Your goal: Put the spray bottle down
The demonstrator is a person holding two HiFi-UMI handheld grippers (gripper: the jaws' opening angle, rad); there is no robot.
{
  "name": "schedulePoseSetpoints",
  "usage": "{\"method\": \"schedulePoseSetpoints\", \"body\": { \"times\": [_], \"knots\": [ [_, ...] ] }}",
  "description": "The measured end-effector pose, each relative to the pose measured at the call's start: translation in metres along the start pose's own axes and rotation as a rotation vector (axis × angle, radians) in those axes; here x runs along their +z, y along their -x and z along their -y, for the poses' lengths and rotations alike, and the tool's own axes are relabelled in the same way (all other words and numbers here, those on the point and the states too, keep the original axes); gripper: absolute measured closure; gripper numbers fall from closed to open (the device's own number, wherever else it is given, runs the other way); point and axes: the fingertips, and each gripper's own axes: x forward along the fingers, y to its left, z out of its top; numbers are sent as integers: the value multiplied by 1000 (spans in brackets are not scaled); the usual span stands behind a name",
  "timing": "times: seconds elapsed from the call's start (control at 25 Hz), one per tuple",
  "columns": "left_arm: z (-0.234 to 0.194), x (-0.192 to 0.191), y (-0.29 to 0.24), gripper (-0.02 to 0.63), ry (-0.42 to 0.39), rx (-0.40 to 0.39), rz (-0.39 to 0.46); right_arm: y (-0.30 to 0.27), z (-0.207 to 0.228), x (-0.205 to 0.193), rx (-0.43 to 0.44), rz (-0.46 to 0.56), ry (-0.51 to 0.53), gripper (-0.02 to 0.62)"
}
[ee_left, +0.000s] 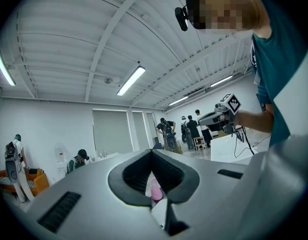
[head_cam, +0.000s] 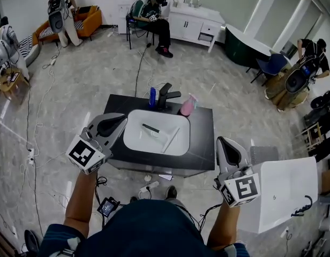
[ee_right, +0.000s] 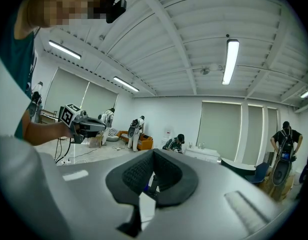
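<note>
The pink spray bottle (head_cam: 187, 105) stands upright at the back right of the black countertop (head_cam: 201, 138), beside the black faucet (head_cam: 165, 96). Neither gripper holds it. My left gripper (head_cam: 118, 120) hovers at the counter's left edge, jaws together and empty. My right gripper (head_cam: 225, 142) is off the counter's front right corner, also shut on nothing. In the left gripper view the left gripper (ee_left: 153, 151) points level, and the pink bottle (ee_left: 155, 190) shows through the slit between its pads. In the right gripper view the right gripper (ee_right: 154, 151) frames the faucet (ee_right: 151, 182).
A white sink basin (head_cam: 135, 139) is set in the counter, with a dark object (head_cam: 150, 128) lying in it. A blue bottle (head_cam: 152, 96) stands left of the faucet. A white cabinet (head_cam: 283, 194) stands at the right. Cables (head_cam: 149, 185) lie on the floor, and people are farther off.
</note>
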Motion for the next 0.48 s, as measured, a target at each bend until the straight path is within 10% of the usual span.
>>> {"method": "schedulePoseSetpoints", "body": {
  "times": [0.48],
  "knots": [
    [1, -1, 4, 600, 2, 2, -4, 1, -2, 0, -1, -10, -1, 588]
  ]
}}
